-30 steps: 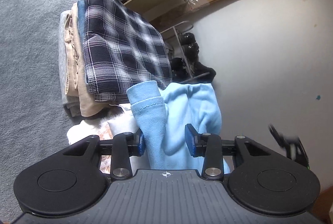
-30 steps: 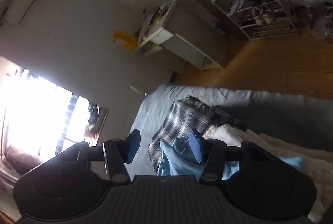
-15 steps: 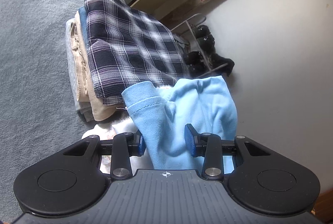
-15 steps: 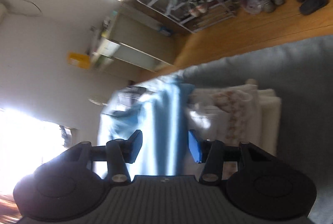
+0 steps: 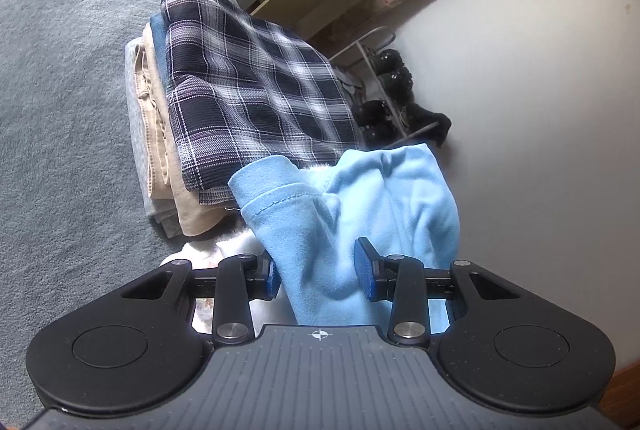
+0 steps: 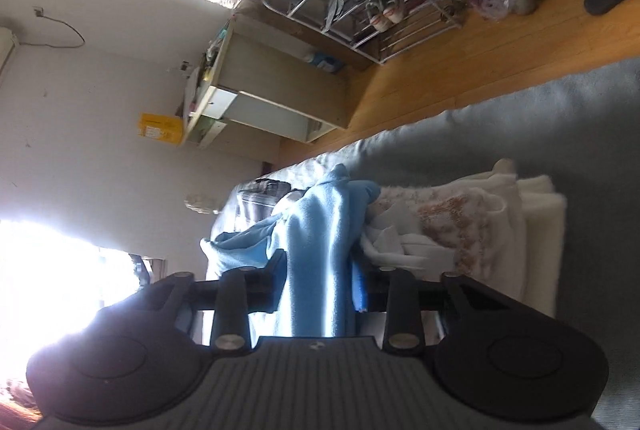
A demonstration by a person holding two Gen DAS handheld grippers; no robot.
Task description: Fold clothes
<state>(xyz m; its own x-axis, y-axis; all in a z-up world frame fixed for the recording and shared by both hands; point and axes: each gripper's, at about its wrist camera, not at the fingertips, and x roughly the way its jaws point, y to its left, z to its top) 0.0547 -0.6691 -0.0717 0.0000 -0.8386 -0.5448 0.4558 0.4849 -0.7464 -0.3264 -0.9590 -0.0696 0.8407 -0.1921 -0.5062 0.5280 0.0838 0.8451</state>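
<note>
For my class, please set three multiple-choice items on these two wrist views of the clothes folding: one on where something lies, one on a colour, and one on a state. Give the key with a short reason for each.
1. Where does the plaid garment lie?
A. On top of the folded stack
B. On the wooden floor
C. On the shoe rack

2. What colour is the garment between the fingers of the left gripper?
A. Red
B. Light blue
C. Black

3. In what state is the right gripper?
A. Wide open and empty
B. Closed on the light blue garment
C. Holding a shoe

Key: 1 A, it sits above the beige and grey folded pieces on the grey bed cover. 2 B, light blue cloth hangs between the blue pads. 3 B, its jaws have just been closing and the cloth is bunched tightly between them.
</note>
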